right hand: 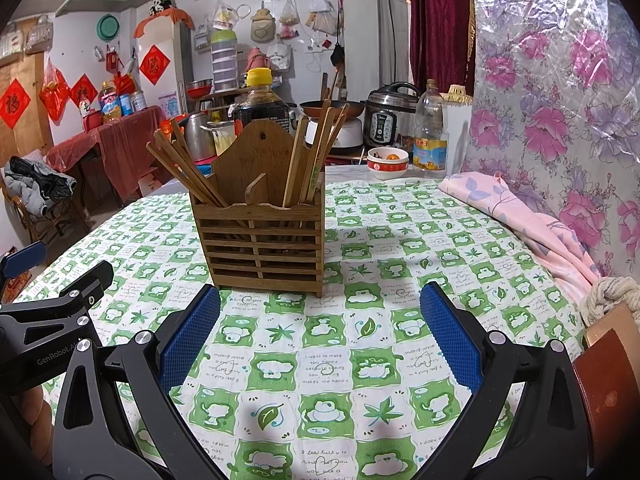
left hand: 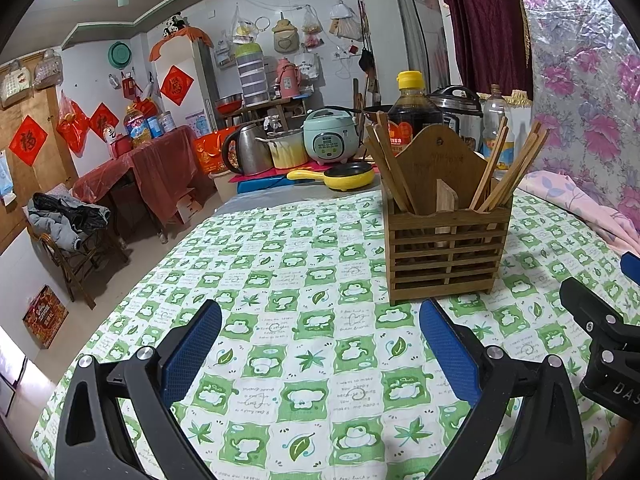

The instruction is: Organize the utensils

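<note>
A slatted wooden utensil holder (left hand: 446, 252) (right hand: 264, 246) stands upright on the green-and-white checked tablecloth (left hand: 304, 320) (right hand: 360, 352). Several wooden chopsticks (left hand: 390, 164) (right hand: 182, 168) lean in its left compartment, and several more chopsticks (left hand: 508, 172) (right hand: 316, 152) lean in its right one. My left gripper (left hand: 320, 316) is open just short of the holder, nothing between its blue pads. My right gripper (right hand: 320, 300) is open too, in front of the holder and empty. Each gripper shows at the edge of the other's view.
Behind the holder stand a soy sauce bottle (left hand: 408, 112) (right hand: 260, 100), a yellow pan (left hand: 340, 176), a rice cooker (left hand: 328, 136), a pressure cooker (right hand: 388, 118), an oil bottle (right hand: 430, 132) and a bowl (right hand: 387, 163). Pink cloth (right hand: 520, 216) lies at the right table edge.
</note>
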Available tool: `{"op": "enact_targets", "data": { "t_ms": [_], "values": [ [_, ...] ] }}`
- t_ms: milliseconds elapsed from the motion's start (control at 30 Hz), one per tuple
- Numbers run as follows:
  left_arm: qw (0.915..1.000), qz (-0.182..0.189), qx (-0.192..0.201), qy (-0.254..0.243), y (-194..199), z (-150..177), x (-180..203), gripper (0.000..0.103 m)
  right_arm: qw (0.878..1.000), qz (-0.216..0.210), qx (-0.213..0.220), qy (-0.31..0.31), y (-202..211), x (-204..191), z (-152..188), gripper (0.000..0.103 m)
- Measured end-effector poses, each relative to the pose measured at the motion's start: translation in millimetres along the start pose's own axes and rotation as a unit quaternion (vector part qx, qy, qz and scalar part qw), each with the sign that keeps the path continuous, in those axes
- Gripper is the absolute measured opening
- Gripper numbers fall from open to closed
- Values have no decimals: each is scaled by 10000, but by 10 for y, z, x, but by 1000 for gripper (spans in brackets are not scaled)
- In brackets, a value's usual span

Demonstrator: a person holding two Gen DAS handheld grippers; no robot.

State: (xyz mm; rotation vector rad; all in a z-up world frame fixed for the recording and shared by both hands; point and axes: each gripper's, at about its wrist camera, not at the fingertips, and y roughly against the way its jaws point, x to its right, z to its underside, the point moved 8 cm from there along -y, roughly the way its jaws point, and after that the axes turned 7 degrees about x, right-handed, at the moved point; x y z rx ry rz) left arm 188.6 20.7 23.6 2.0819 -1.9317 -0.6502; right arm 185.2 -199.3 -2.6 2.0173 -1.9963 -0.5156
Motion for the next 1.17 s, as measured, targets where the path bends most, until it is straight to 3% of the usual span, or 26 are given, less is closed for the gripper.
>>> {"op": "enact_targets", "data": {
  "t_ms": [1167],
  "values": [
    [9999,-90,89,-14,23,-32,-28,97,10000,1,-2,12,1,-1,-2,97]
  ]
}}
